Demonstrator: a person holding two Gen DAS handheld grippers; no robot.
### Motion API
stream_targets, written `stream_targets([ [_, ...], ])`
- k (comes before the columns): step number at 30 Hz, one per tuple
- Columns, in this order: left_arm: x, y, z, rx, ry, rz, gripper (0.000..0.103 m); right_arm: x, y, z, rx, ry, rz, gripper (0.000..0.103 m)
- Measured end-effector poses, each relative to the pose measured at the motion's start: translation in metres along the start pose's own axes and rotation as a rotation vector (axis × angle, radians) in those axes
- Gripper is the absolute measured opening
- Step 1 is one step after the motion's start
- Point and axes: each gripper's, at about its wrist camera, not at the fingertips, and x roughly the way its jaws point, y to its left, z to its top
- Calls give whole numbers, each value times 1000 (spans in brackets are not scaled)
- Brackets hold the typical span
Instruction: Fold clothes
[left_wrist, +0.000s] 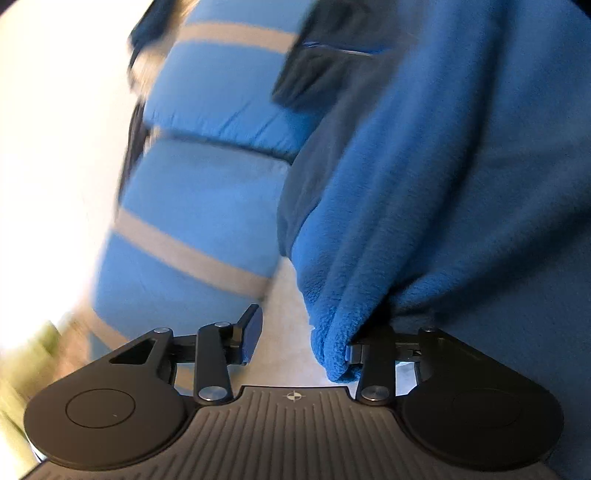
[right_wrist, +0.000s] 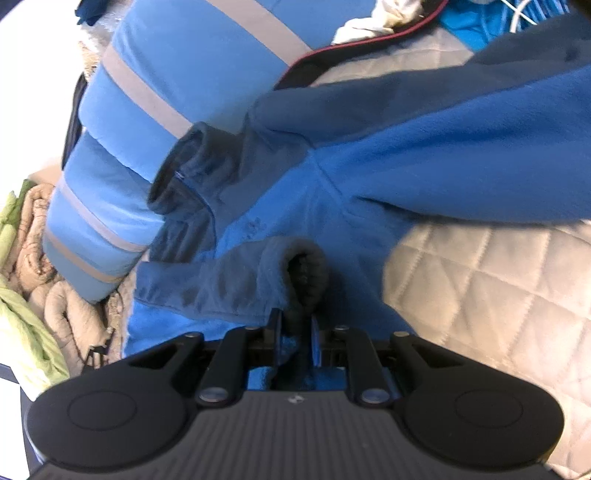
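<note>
The blue fleece jacket (right_wrist: 369, 177) lies across the quilted bedspread (right_wrist: 480, 280), just beside the striped blue bolster (right_wrist: 122, 173), its sleeve running away from the cuff (right_wrist: 295, 273). The right gripper (right_wrist: 295, 332) is clamped nearly closed on that cuff. The left gripper (left_wrist: 303, 339) stands part open, a bunched fold of fleece draped against only its right-hand finger, the other finger (left_wrist: 251, 332) bare.

No legible text; only a faint, unreadable embroidered mark on the blue fleece (right_wrist: 255, 225)
</note>
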Motion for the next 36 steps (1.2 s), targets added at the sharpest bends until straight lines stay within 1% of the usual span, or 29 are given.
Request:
stream_targets([
  [1,2,6,0,-48,2,-21,41,1,1,2,-2,-3,0,16],
  [2,2,9,1,-59,-2,-19,46,2,3,3,-4,-4,-2,16],
  [4,-1,1,5,22,-34,42,54,4,4,4,-5,-2,-10,16],
  [5,-7,-7,7,78,-65,77,59,3,4,4,-5,-2,-9,16],
  [7,-18,-20,10,183,-127,141,60,1,4,5,-1,-4,-2,16],
  [10,-30,-29,17,275,-203,171,60,-7,4,10,30,-25,39,16],
  [13,-33,-32,24,345,-235,197,61,-14,13,15,23,-40,66,16],
  [16,-26,-31,31,418,-242,193,62,-19,25,21,14,-50,97,16],
  [17,-24,-30,30,439,-231,183,58,-21,29,23,8,-56,103,16],
  [18,-23,-29,24,457,-202,162,50,-24,33,25,1,-62,110,16],
  [19,-19,-27,21,469,-169,143,31,-26,37,28,-5,-68,116,16],
  [20,-16,-23,19,458,-141,129,24,-28,41,31,-11,-74,120,16],
  [21,-14,-17,18,428,-128,120,22,-30,44,33,-14,-79,122,16],
  [22,-15,-8,16,373,-112,96,14,-32,48,36,-16,-85,125,16],
  [23,-18,4,14,289,-92,57,11,-34,51,40,-16,-92,129,16],
  [26,-19,43,10,21,-25,-74,12,-38,60,50,-7,-109,154,16],
  [28,-13,58,4,-82,4,-124,12,-38,70,56,-6,-119,179,15],
  [31,-6,60,-7,-118,14,-171,12,-37,87,62,-23,-124,205,15],
  [32,-5,56,-10,-105,11,-175,13,-37,92,61,-35,-123,207,15],
  [34,-6,41,-15,-26,-3,-157,13,-36,100,58,-56,-112,202,15],
  [36,-13,20,-20,104,-38,-103,13,-34,99,52,-76,-97,171,15],
])
